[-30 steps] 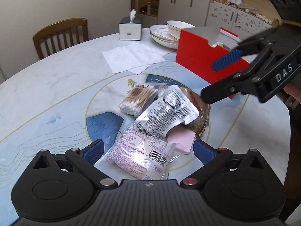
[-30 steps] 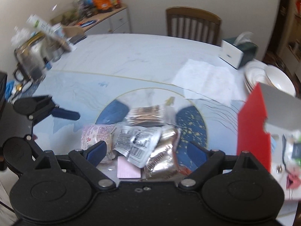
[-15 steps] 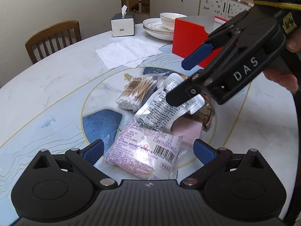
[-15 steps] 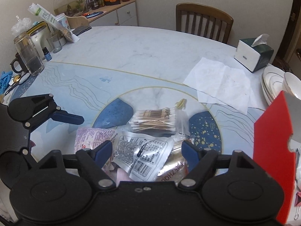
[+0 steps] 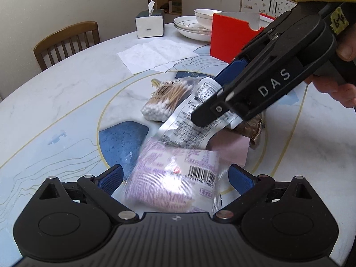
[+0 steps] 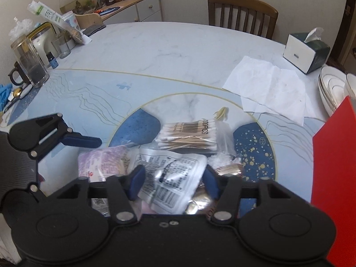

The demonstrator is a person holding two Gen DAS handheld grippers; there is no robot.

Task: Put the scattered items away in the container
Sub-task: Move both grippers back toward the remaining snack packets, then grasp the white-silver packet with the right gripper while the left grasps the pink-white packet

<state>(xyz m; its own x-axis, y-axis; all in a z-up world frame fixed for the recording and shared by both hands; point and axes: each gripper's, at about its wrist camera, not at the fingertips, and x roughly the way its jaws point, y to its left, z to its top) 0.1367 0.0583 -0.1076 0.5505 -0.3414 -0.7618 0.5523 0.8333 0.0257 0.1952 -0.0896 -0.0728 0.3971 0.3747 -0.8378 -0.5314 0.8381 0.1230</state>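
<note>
The items lie heaped at the round marble table's centre, with bare tabletop open all around. The red box stands upper right. The right gripper's jaws are closing around the crinkly silver pouch. The left gripper, jaws wide, straddles the glossy pink packet without touching. A clear swab bag lies beyond.

Round marble counter, blue-and-gold pattern. Centre: cotton swab pack, purple packet, pink pad, silver pouch atop heap. Farther off: white paper sheets, tissue box, stacked plates, red box.
</note>
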